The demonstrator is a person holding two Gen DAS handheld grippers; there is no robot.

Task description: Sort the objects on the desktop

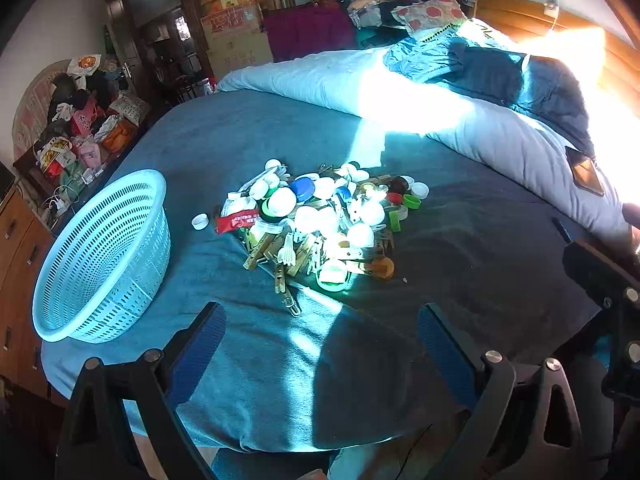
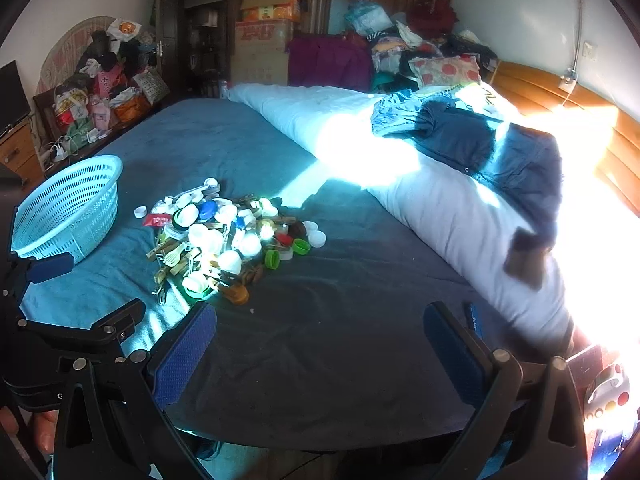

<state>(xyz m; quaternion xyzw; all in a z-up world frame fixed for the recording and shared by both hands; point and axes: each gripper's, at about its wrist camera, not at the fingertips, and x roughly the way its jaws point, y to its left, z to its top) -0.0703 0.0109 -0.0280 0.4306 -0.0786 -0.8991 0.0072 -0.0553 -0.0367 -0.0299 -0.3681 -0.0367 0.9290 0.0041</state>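
A pile of bottle caps, wooden clothespins and small plastic bits (image 1: 324, 224) lies on a blue blanket (image 1: 224, 152) over the bed; it also shows in the right wrist view (image 2: 224, 240). A light blue perforated basket (image 1: 104, 256) stands left of the pile, tilted; it also shows in the right wrist view (image 2: 68, 208). My left gripper (image 1: 320, 340) is open and empty, short of the pile's near edge. My right gripper (image 2: 320, 344) is open and empty, to the right of the pile and nearer than it. One white cap (image 1: 200, 221) lies apart, between pile and basket.
A rolled white quilt (image 2: 440, 208) with dark blue clothes (image 2: 500, 148) on it runs along the bed's right side in strong sunlight. Bags and clutter (image 1: 76, 128) sit beyond the left edge, stacked boxes (image 2: 264, 28) at the back. The left gripper's frame (image 2: 48, 320) shows at left.
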